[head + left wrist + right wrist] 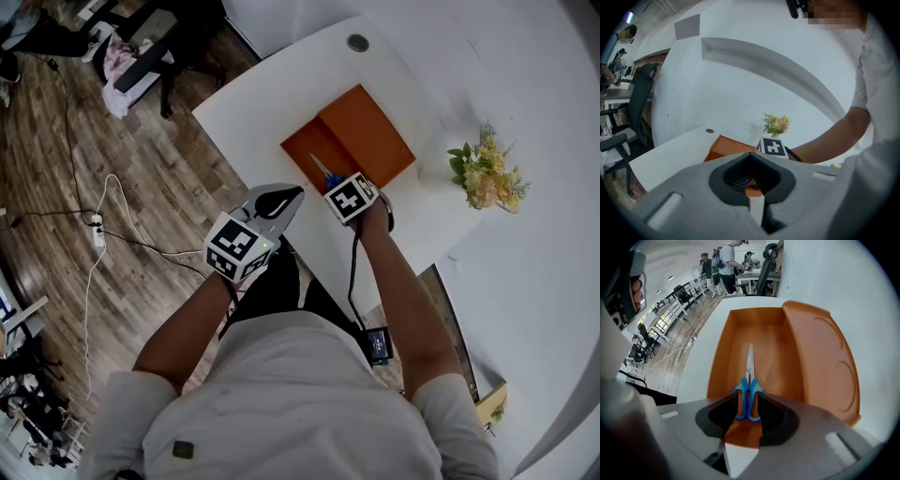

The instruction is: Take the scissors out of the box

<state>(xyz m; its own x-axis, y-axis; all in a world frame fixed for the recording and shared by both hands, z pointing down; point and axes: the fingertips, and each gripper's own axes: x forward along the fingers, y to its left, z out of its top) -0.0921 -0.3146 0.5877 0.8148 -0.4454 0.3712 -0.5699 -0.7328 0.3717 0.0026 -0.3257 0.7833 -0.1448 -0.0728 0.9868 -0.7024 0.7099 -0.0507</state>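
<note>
Reach step. My right gripper point(747, 404) hangs open astride the blue scissors point(749, 380) handles, lower middle of frame, in the orange box point(787, 357). Left gripper point(750, 164) seemingly closed, empty. Next: squeeze squarely, lift.

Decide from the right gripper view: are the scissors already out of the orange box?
No, the scissors lie flat inside the orange box, their blue handles between the open jaws of the right gripper.

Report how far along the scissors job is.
Done: the orange plastic box lies open. In hand: the right gripper hangs over it, fingers apart either side of the blue-handled scissors, not gripping. Left: close, then lift them out.
</note>
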